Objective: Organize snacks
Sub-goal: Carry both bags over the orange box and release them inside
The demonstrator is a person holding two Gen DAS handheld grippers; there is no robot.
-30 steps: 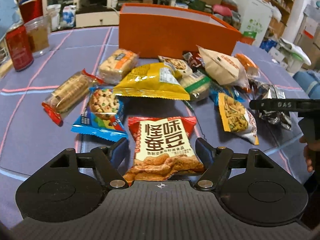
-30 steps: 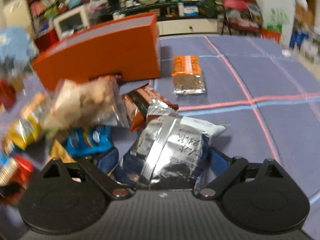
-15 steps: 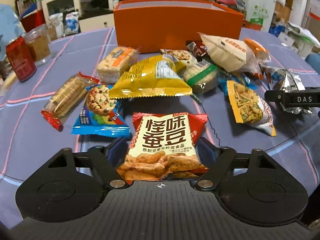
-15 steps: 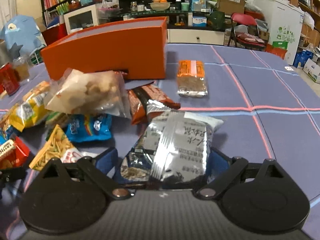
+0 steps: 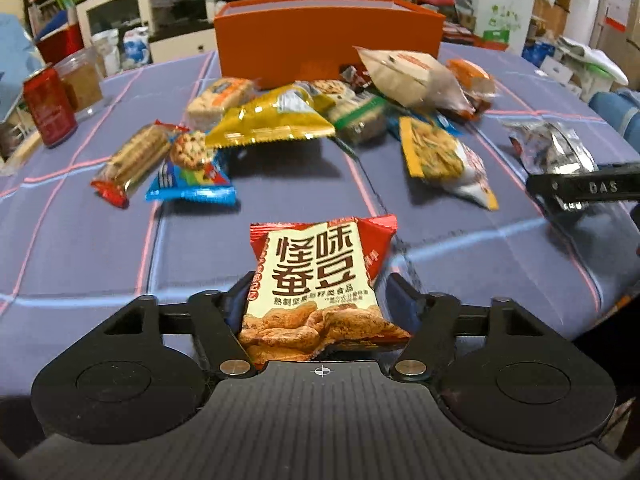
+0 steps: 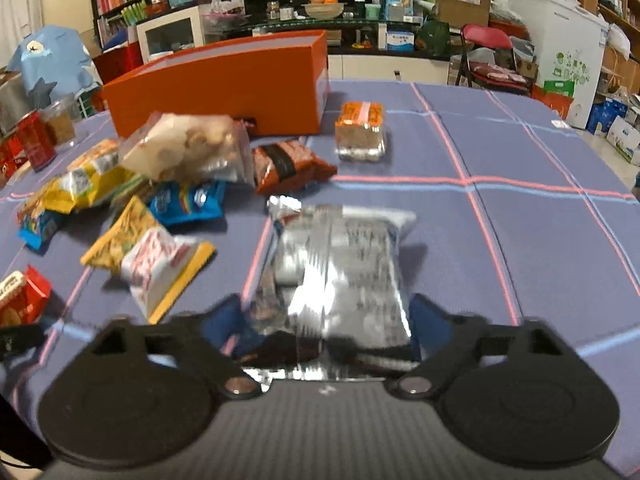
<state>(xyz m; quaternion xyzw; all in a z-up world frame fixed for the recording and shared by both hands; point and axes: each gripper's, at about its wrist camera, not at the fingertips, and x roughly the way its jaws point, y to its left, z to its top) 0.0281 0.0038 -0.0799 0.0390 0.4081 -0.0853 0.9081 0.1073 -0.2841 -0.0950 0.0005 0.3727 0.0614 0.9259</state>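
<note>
My left gripper (image 5: 318,304) is shut on a red and cream bean snack packet (image 5: 318,280) and holds it above the table, near its front. My right gripper (image 6: 328,320) is shut on a silver foil packet (image 6: 340,264) and holds it above the cloth; this packet also shows at the right of the left wrist view (image 5: 552,152). An orange box (image 5: 328,50) stands at the back of the table, with a heap of loose snack packets (image 5: 280,120) in front of it. The box also shows in the right wrist view (image 6: 224,84).
A red can (image 5: 48,106) and a glass jar (image 5: 82,82) stand at the far left. An orange-topped packet (image 6: 360,130) lies alone right of the box. A yellow noodle-snack packet (image 6: 148,252) lies near my right gripper. The table has a blue checked cloth (image 6: 540,216).
Both grippers have pulled back from the heap and lifted, each with its packet. The bean packet and the silver packet left the table surface.
</note>
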